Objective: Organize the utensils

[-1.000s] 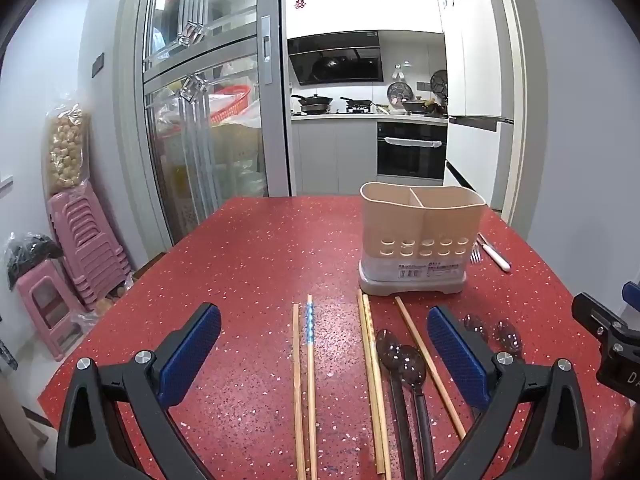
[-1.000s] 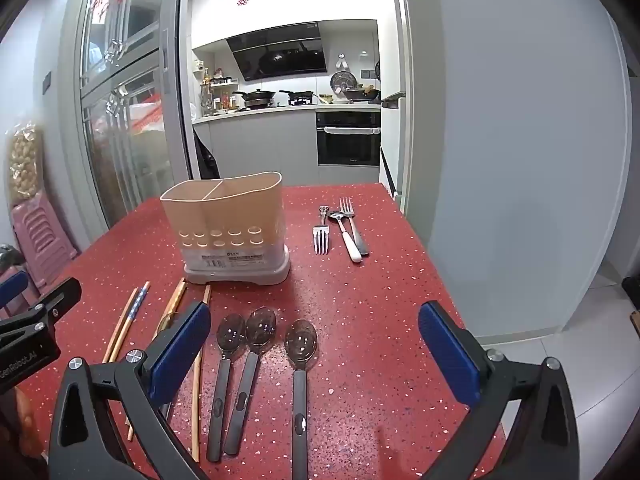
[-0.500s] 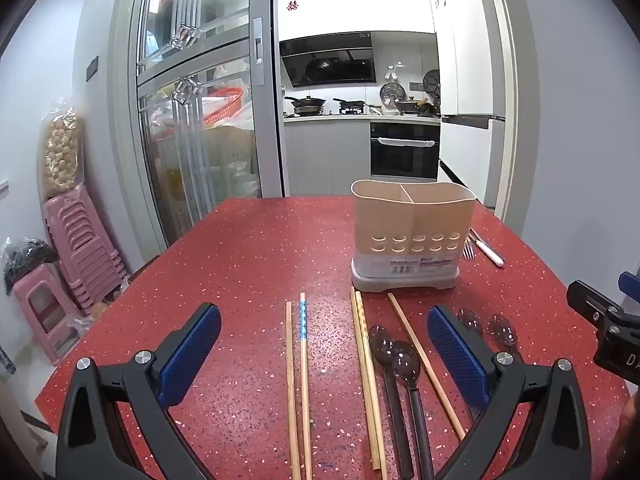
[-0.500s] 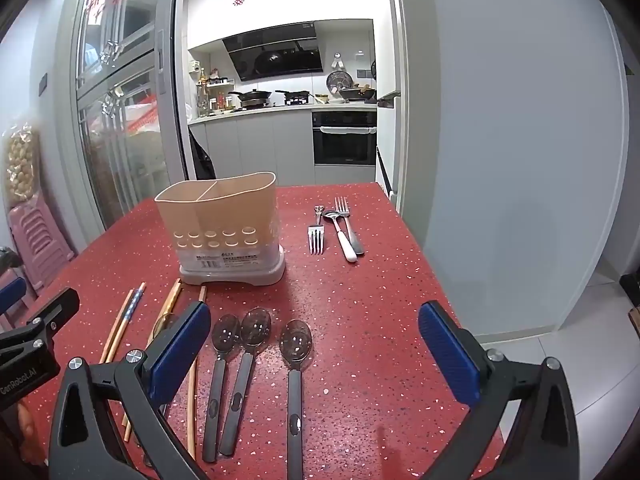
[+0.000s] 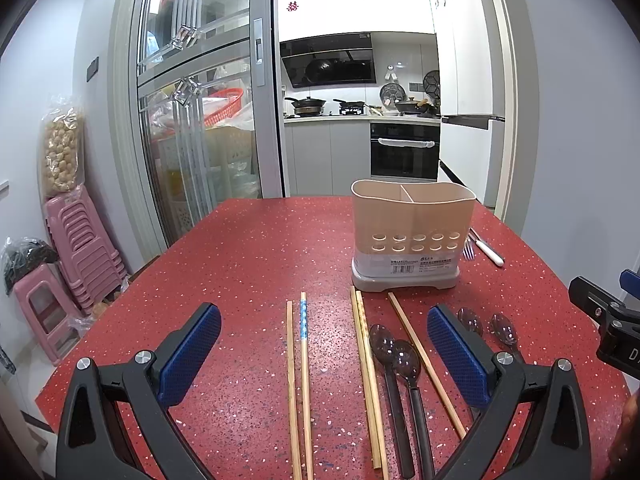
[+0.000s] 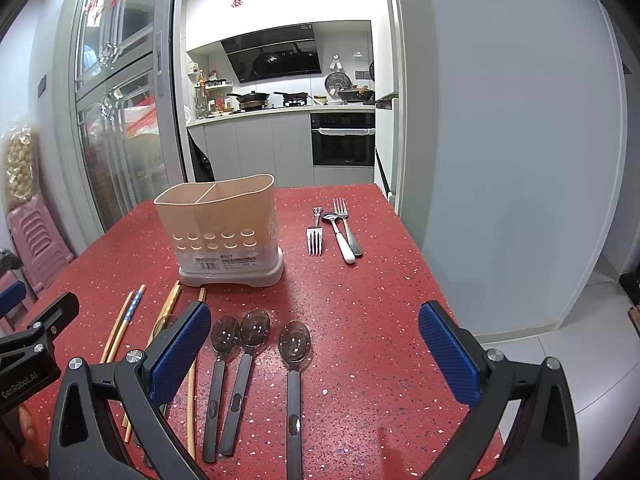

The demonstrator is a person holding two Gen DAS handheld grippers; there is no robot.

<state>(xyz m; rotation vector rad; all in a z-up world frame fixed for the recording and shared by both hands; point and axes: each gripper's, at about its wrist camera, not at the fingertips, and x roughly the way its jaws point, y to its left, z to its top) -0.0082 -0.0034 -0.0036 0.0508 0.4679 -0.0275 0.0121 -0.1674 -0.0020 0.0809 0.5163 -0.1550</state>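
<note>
Lying lengthwise toward the utensil holder [image 5: 412,236], chopsticks [image 5: 304,364] and spoons [image 6: 294,364] fill the red table [image 6: 360,300]; left gripper [image 5: 320,356] and right gripper [image 6: 316,354] gape wide, empty.

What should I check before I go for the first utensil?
1. Left gripper open and holding nothing: ok.
2. Right gripper open and holding nothing: ok.
3. Holder upright on the table, both sections show no utensils: ok.
4. Chopsticks lie flat between the left gripper's fingers: ok.
5. Dark spoons lie apart from the holder, handles toward the grippers: ok.
6. Forks and white-handled spoon lie to the right of the holder, well beyond the grippers' fingertips: reach cannot tell.
</note>
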